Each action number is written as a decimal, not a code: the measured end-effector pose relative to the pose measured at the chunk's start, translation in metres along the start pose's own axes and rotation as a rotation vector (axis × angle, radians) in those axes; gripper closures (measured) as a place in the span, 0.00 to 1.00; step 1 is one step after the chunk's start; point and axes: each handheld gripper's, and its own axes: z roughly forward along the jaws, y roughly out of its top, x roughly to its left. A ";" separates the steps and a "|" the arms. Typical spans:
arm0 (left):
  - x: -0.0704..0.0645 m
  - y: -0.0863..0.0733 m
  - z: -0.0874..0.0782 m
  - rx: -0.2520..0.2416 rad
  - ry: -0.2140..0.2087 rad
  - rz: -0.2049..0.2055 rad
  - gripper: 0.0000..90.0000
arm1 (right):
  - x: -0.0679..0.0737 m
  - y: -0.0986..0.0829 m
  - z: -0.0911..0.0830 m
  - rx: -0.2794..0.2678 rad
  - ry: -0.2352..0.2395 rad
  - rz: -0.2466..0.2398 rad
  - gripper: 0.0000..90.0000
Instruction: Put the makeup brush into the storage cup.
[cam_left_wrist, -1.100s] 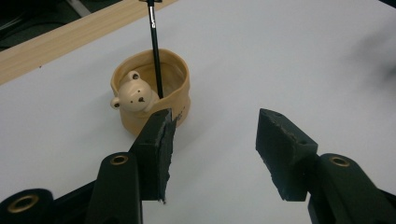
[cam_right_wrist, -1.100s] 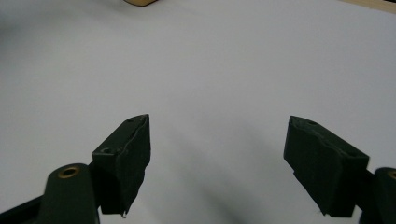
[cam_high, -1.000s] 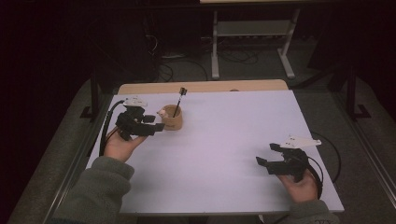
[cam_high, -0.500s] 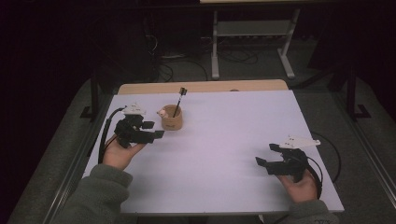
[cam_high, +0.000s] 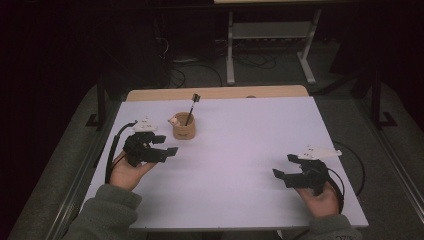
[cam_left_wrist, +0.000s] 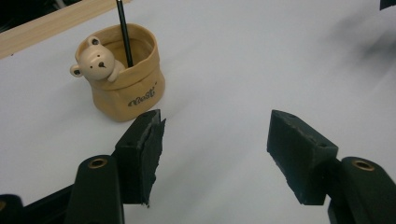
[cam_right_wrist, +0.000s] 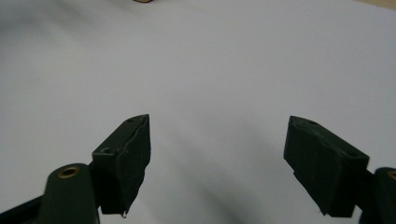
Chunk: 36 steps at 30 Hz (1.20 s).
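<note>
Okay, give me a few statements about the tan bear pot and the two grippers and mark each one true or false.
1. A thin black stick stands in the tan fabric pot with a bear figure. True.
2. The left gripper is shut on the pot. False: its jaws are wide open, with the pot beyond them, untouched.
3. The right gripper holds nothing. True.
4. The pot lies tipped over on the white table. False: it stands upright.
5. The pot sits nearer the right gripper. False: it is beside the left one.

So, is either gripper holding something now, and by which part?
Nothing is held. The left gripper and right gripper are both open and empty; the tan bear-faced cup stands apart.
</note>
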 end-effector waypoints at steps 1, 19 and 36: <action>-0.001 -0.001 0.000 -0.004 0.002 0.002 0.39 | 0.000 0.000 0.000 0.000 0.000 -0.001 0.24; -0.024 -0.029 -0.005 -0.033 0.003 0.030 0.30 | 0.004 0.000 0.004 0.010 0.015 -0.008 0.24; -0.030 -0.066 -0.005 -0.087 0.011 -0.021 0.28 | 0.006 -0.002 0.008 0.021 0.026 -0.012 0.24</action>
